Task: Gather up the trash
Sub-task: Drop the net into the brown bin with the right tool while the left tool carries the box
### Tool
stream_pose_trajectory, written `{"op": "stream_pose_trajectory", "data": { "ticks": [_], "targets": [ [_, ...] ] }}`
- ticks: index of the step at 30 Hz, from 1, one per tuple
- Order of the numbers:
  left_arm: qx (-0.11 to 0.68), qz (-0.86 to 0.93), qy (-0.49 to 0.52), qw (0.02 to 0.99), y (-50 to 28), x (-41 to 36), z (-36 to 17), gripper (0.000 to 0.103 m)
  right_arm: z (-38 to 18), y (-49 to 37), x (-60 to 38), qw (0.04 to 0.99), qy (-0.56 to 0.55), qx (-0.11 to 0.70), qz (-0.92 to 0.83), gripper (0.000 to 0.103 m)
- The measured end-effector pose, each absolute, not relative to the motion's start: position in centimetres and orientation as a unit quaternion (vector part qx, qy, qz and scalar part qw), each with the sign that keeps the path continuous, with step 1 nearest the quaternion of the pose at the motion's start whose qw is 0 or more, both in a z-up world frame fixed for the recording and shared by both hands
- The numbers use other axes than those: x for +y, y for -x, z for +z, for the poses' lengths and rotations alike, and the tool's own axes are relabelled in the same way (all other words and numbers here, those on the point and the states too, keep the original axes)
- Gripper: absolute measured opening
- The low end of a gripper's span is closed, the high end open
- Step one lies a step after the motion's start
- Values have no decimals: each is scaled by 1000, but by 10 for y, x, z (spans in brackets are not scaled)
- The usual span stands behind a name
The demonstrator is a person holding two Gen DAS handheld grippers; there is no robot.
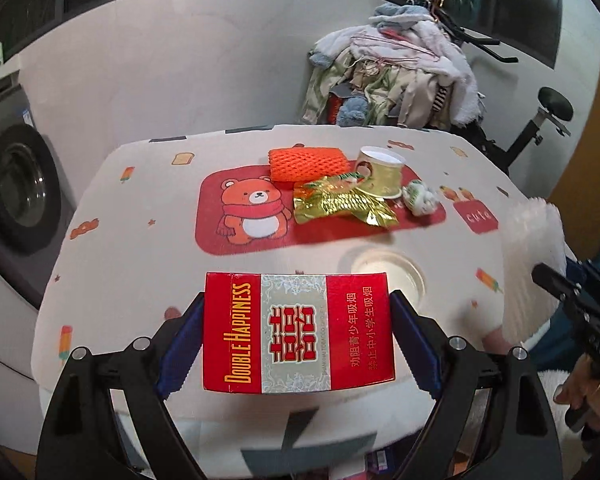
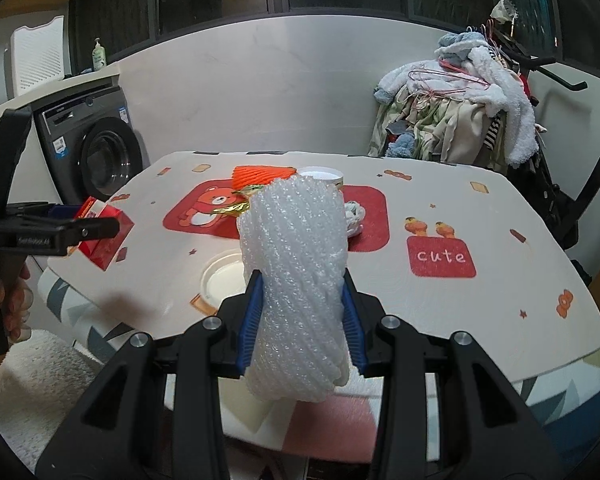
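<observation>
In the right wrist view the white foam net point(image 2: 296, 280) at frame centre hides most of the paper cup point(image 2: 320, 174), the gold wrapper point(image 2: 236, 208) and part of the round lid point(image 2: 220, 276). In the left wrist view that net is motion-blurred at the right edge, and the cigarette pack point(image 1: 298, 332) covers the lid's near rim.

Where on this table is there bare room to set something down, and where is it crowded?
Free: the right side of the table around the "cute" patch, and the near-left cloth beside the bear mat. Crowded: the mat's far right, where orange foam net, gold wrapper, paper cup and crumpled wad cluster. A lid lies in front.
</observation>
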State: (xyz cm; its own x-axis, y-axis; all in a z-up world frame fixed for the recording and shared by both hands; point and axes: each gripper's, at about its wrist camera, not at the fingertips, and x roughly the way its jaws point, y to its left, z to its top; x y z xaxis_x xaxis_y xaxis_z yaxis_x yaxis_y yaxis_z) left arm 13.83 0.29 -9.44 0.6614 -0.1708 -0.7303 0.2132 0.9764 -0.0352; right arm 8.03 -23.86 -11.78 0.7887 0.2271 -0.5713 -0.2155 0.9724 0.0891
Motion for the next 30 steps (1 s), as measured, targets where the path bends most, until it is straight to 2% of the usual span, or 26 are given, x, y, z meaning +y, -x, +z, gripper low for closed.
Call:
{"op": "stream_pose_trajectory", "data": {
  "ticks": [13,30],
  "targets": [
    [380,-127,-46,915,-57,7,-92,86,-135,-23,-213,933,-5,328,146,39],
    [379,-138,-50,914,-17,12,-109,86,-218,6,-162,858,39,472,200,41]
  ]
}}
